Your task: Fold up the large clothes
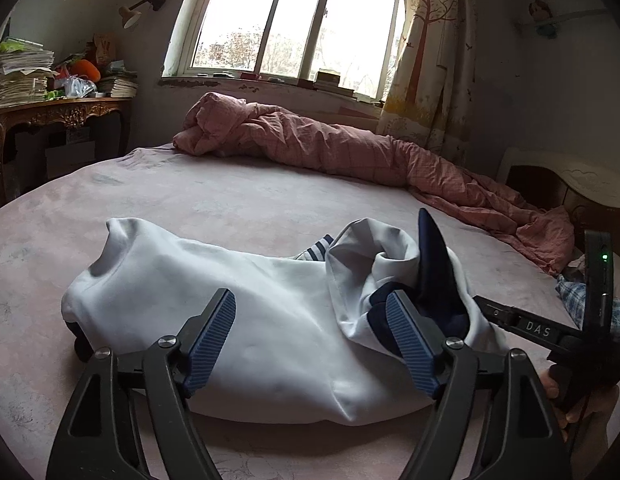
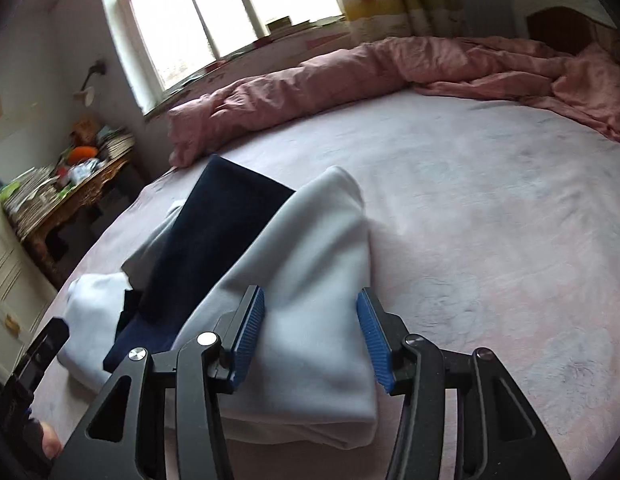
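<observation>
A white sweatshirt (image 1: 237,320) with navy trim lies bunched on the pink bed sheet (image 1: 229,200). My left gripper (image 1: 310,312) is open just above its near edge, with nothing between the pads. A navy part (image 1: 434,264) sticks up at the right end. In the right wrist view the same garment (image 2: 310,264) lies folded over, with a navy panel (image 2: 213,232) across it. My right gripper (image 2: 310,320) is open over the white fold, empty. The right gripper's body also shows in the left wrist view (image 1: 550,332).
A crumpled pink duvet (image 1: 330,144) lies along the far and right side of the bed. A carved wooden table (image 1: 57,116) piled with papers stands at the left. A window (image 1: 293,20) and curtain (image 1: 430,60) are behind. A plaid cloth (image 1: 582,300) lies at the right edge.
</observation>
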